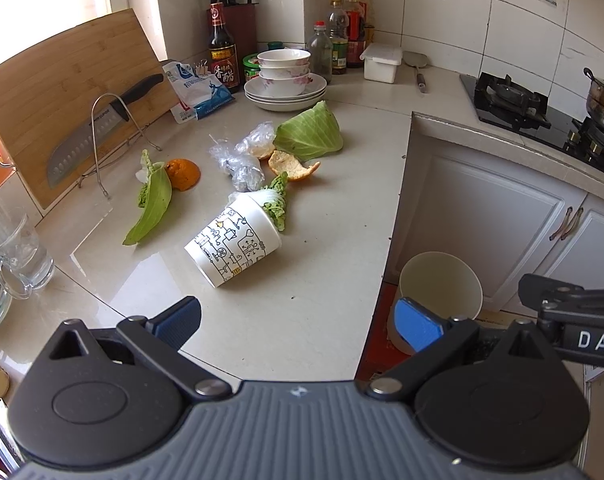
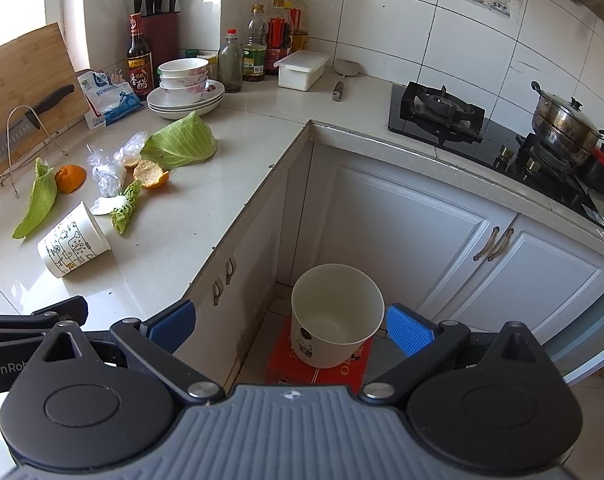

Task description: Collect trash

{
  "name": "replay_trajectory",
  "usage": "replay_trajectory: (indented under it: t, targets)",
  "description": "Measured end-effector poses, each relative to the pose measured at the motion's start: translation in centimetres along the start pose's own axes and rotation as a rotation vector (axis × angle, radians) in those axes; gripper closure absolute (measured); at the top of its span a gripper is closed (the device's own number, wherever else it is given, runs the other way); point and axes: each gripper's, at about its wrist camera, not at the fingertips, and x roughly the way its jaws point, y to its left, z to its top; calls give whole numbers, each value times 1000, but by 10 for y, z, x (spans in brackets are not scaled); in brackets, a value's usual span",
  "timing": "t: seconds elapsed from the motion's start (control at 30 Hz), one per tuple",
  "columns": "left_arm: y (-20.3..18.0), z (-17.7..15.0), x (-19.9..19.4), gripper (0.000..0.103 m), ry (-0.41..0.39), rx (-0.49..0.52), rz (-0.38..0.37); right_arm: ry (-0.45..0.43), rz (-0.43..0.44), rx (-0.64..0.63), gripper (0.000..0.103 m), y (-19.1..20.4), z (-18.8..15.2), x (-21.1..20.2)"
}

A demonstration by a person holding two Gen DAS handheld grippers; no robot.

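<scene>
Trash lies on the white counter [image 1: 310, 320]: a tipped printed paper cup [image 1: 233, 240], a long green leaf [image 1: 152, 204], two orange peels [image 1: 184, 174] [image 1: 292, 166], crumpled clear plastic [image 1: 238, 160], a cabbage piece [image 1: 278, 204] and a big cabbage leaf [image 1: 310, 134]. The cup also shows in the right wrist view [image 2: 72, 246]. A white bin [image 2: 336, 314] stands on a red box on the floor. My left gripper [image 1: 298, 322] is open and empty, in front of the cup. My right gripper [image 2: 290, 326] is open and empty above the bin.
Stacked bowls and plates [image 1: 284, 80], bottles [image 1: 342, 36], a knife block, a cutting board with a knife [image 1: 98, 128] and a glass mug [image 1: 20, 252] stand around the counter. A gas stove with a steel pot [image 2: 562, 122] is at the right. White cabinet doors [image 2: 402, 232] surround the bin.
</scene>
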Motion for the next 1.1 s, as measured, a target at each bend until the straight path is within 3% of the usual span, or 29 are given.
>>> replay_trajectory:
  t: [1.1]
  targets:
    - [3,1,1,1,-3,-3,1,-1,2,0,0,-1,2,1]
